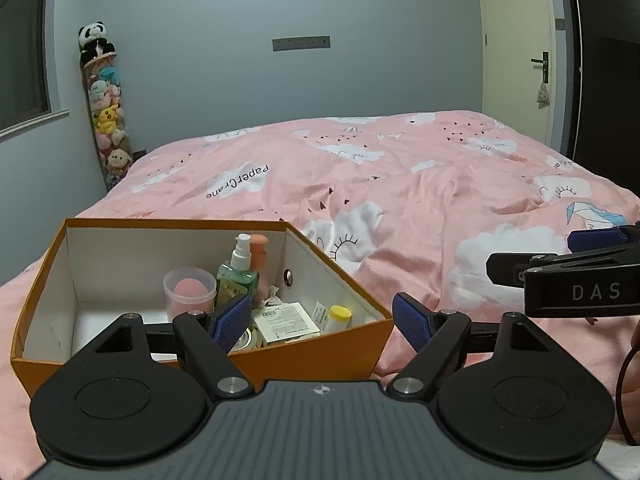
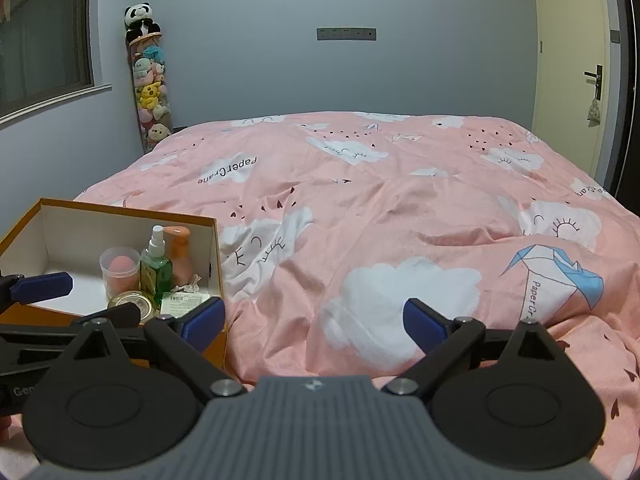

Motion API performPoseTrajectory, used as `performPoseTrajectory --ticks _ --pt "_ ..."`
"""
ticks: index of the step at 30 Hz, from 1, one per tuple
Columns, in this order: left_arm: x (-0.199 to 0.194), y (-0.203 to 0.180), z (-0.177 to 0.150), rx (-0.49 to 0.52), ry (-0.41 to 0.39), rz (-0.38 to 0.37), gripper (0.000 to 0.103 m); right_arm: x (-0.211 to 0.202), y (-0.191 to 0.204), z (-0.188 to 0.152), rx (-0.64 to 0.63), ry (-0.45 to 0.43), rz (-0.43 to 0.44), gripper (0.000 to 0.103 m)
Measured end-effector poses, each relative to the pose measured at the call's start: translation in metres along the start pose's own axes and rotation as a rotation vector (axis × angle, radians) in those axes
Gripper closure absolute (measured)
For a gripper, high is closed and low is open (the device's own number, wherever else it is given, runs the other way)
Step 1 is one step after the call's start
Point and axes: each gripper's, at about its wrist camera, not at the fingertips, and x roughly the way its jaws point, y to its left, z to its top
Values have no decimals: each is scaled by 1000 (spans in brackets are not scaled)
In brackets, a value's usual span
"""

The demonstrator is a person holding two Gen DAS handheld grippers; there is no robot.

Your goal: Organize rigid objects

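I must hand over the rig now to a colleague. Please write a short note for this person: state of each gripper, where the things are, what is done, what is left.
Left gripper: open, empty, at the near right corner of the orange box.
Right gripper: open, empty, over the pink duvet.
In the box's right part: green spray bottle, peach pump bottle, clear cup with pink sponge, round tin, white carton, yellow-capped bottle.
Done: these items are boxed.
Left: no loose items visible on the duvet; check outside the views.
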Motion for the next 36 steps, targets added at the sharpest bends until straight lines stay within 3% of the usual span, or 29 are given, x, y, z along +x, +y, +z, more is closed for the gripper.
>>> performPoseTrajectory --ticks 36 --pt "5 7 -3 -42 36 7 9 4 -3 1 -9 9 10 8"
